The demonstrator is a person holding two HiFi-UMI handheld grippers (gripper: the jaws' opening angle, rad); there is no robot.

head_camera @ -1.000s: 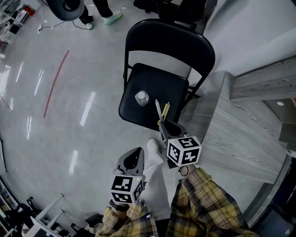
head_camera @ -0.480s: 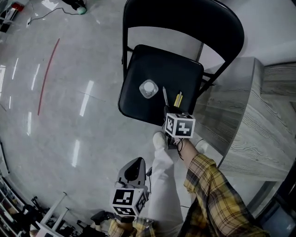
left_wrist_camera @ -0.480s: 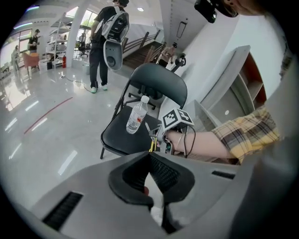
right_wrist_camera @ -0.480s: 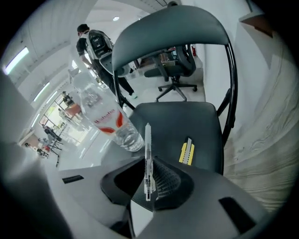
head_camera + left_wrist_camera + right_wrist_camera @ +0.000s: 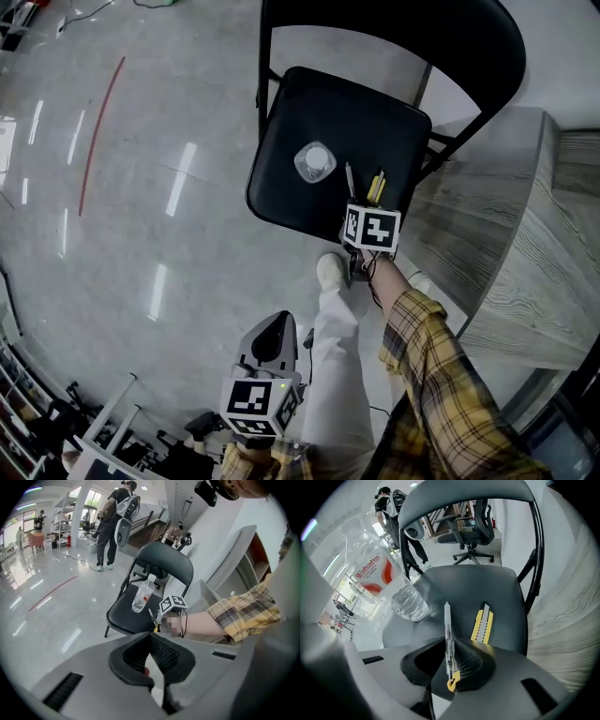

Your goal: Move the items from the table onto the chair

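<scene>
A black folding chair [image 5: 286,131] stands beside the grey wood table [image 5: 511,253]. On its seat [image 5: 487,581] a clear water bottle [image 5: 315,161] [image 5: 407,601] stands upright. Right of the bottle a yellow utility knife [image 5: 376,187] [image 5: 483,624] lies flat. My right gripper [image 5: 366,217] [image 5: 451,647] hangs over the seat's front edge, shut on a thin clear pen [image 5: 447,623] with a yellow end. The pen's tip [image 5: 349,177] points toward the chair back. My left gripper [image 5: 272,330] [image 5: 151,641] is low beside the person's leg, shut with nothing in it.
The table's edge [image 5: 565,634] runs close along the chair's right side. A person's white-trousered leg [image 5: 333,375] and shoe are between the grippers. People with backpacks and an office chair [image 5: 473,531] stand farther off on the glossy floor [image 5: 141,187].
My right gripper has carried the pen forward from the chair's front edge to over the seat, next to the utility knife. The left gripper has stayed low and shut.
</scene>
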